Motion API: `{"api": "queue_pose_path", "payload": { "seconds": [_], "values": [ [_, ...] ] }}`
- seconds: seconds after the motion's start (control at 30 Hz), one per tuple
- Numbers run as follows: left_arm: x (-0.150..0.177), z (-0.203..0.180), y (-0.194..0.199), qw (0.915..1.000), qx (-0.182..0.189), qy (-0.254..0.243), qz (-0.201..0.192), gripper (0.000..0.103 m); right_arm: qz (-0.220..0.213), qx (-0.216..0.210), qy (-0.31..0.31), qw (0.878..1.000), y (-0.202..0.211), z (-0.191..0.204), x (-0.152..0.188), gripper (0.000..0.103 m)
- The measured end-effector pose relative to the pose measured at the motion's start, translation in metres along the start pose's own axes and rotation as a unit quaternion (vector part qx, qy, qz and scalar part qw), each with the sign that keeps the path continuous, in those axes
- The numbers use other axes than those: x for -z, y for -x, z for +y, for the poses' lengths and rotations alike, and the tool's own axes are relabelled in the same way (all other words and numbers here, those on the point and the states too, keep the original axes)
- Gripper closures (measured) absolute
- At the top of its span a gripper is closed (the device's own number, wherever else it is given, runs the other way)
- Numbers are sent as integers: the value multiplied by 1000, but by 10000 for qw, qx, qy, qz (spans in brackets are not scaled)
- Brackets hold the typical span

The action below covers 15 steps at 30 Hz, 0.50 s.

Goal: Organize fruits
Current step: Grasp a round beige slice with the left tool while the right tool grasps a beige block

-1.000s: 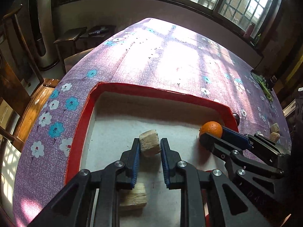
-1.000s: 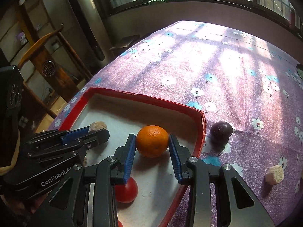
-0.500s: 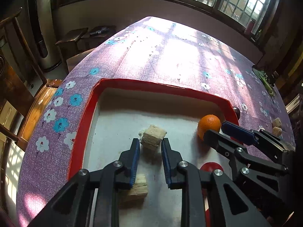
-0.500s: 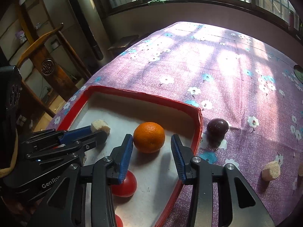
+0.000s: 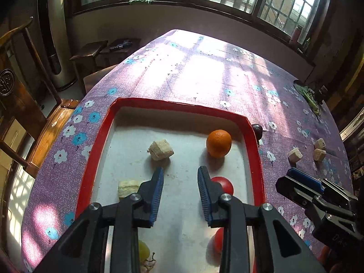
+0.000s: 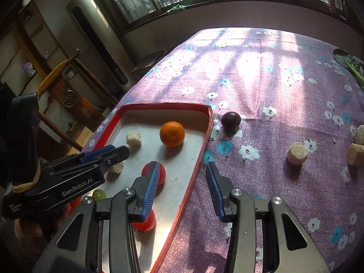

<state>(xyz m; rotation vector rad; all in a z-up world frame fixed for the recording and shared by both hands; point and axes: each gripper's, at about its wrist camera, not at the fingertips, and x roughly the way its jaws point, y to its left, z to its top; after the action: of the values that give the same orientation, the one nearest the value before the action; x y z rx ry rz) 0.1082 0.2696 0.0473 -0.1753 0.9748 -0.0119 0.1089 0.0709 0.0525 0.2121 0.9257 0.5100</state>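
Observation:
A red-rimmed tray (image 5: 109,122) (image 6: 200,154) lies on the purple flowered tablecloth. In it sit an orange (image 5: 218,140) (image 6: 172,134), two tan chunks (image 5: 160,149) (image 5: 128,188), red fruits (image 5: 224,184) (image 6: 159,170) and a green grape (image 6: 99,194). A dark plum (image 6: 231,120) (image 5: 257,129) lies on the cloth just outside the tray's right rim. My left gripper (image 5: 180,187) is open and empty above the tray. My right gripper (image 6: 182,185) is open and empty over the tray's right rim.
Three tan chunks (image 6: 297,153) (image 5: 295,155) lie on the cloth to the right. Green leaves (image 6: 351,64) lie at the far right edge. Wooden chairs (image 5: 27,118) stand left of the table. Windows run along the far wall.
Both grippers opened and drew back. The left one let go of the tan chunk and the right one let go of the orange; both now rest in the tray.

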Motion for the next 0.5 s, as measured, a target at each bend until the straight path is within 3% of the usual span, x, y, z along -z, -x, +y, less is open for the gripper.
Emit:
{"api": "queue_pose_path", "payload": {
  "seconds": [0.27, 0.4, 0.5],
  "values": [
    [9, -82, 13, 9983, 233, -519, -95, 59, -579, 1112, -743, 9893, 62, -120, 16, 55],
    [15, -124, 6, 9962, 293, -815, -7, 58, -643, 1315, -961, 9846, 70, -163, 22, 52],
    [18, -146, -2, 9952, 277, -933, 93, 58, -552, 1287, -905, 9860, 63, -174, 20, 51]
  ]
}}
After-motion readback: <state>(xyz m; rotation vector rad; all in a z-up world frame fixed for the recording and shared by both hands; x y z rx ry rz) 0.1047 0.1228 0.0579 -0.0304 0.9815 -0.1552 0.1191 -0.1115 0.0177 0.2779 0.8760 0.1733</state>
